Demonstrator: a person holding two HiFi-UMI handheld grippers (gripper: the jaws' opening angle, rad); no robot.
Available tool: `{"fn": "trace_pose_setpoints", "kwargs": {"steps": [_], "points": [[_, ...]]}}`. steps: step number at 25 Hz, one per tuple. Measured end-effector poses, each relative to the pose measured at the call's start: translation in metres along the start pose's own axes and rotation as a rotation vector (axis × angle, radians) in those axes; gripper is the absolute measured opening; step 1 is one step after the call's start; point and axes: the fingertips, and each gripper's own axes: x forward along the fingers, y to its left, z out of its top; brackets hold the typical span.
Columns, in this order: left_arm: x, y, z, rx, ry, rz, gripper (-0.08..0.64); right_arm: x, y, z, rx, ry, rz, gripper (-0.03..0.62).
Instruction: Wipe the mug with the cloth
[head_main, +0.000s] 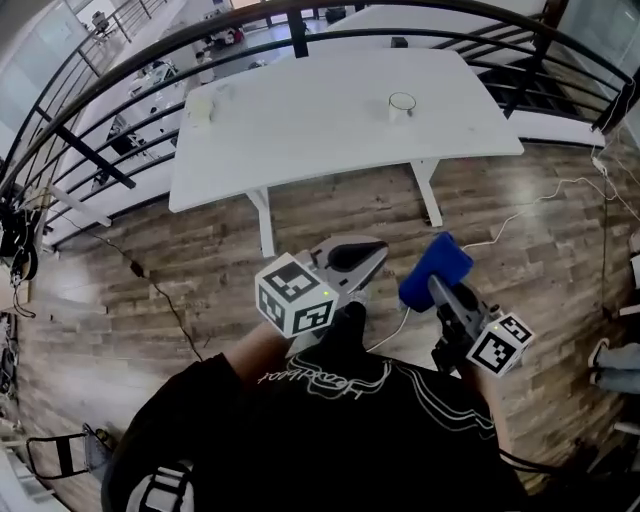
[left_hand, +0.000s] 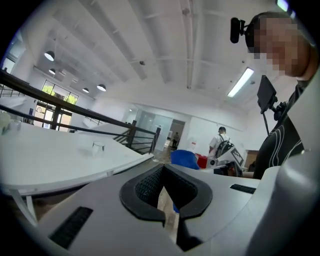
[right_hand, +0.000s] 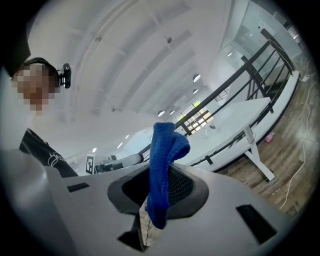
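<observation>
The mug (head_main: 402, 106), small and pale, stands on the far right part of the white table (head_main: 300, 130); the left gripper view shows the mug (left_hand: 98, 146) far off on the tabletop. A blue cloth (head_main: 437, 266) is pinched in my right gripper (head_main: 436, 286), which is held low over the wooden floor, well short of the table. In the right gripper view the cloth (right_hand: 163, 160) sticks up between the jaws of the right gripper (right_hand: 159, 187). My left gripper (head_main: 378, 252) is beside it, shut and holding nothing; its pads meet in the left gripper (left_hand: 162, 175) view.
A black curved railing (head_main: 300, 20) runs behind and around the table. A pale cup-like object (head_main: 200, 108) sits at the table's left end. White table legs (head_main: 265, 225) and a white cable (head_main: 520, 215) are on the plank floor. A person (left_hand: 220, 145) stands far off.
</observation>
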Motion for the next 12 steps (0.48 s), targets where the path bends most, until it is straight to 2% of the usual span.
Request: {"fn": "trace_pose_setpoints", "kwargs": {"steps": [3,8,12], "points": [[0.045,0.081,0.016,0.009,0.043,0.018,0.008,0.061,-0.069,0.029,0.069,0.021,-0.056,0.061],[0.111,0.211,0.044,0.014,0.094,0.017,0.008,0.164,-0.158,0.093,0.132,-0.013,-0.085,0.061],[0.151,0.274,0.060,0.014,0.118,0.008,0.008,0.215,-0.202,0.130,0.156,-0.057,-0.093,0.061]]}}
